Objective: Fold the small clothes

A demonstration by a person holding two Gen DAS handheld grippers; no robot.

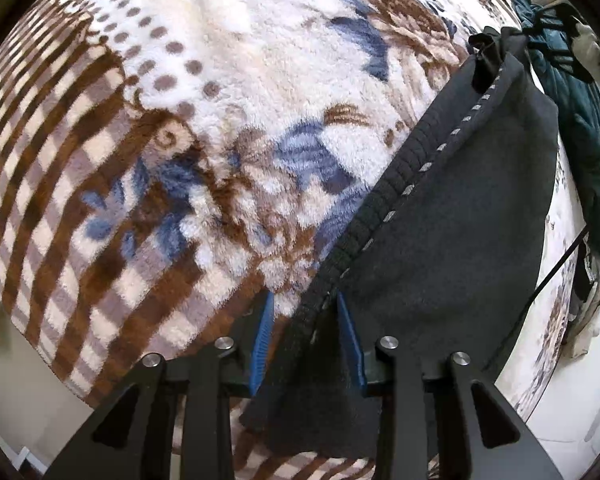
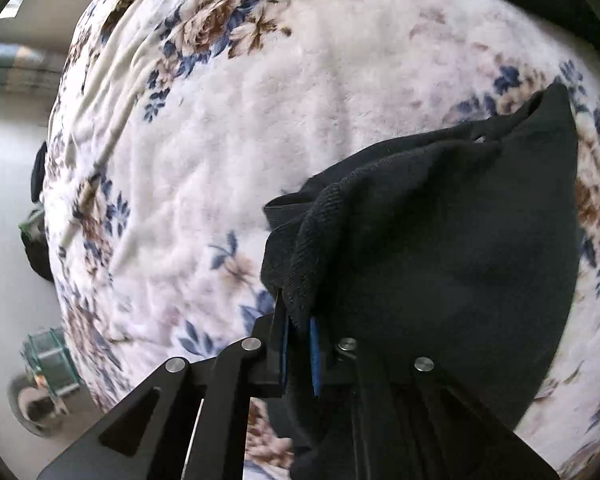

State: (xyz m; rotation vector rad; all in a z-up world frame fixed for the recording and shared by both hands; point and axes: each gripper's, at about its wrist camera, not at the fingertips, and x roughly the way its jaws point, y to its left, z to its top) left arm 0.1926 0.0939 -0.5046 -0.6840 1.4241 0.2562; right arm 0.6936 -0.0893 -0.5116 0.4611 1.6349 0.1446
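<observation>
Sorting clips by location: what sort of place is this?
Probably a bedroom: a plush floral blanket covers what looks like a bed, with a dark garment on it and teal clothing heaped at its edge.

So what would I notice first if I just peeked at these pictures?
Probably the dark garment, draped over the fluffy flowered blanket and reaching toward both cameras. Next, the blue-padded tools: the right tool pinches its ribbed edge, and the left tool straddles its stitched hem.

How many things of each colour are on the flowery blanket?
Black garment: 1
Teal garment, at the blanket's far edge: 1
Total: 2
</observation>
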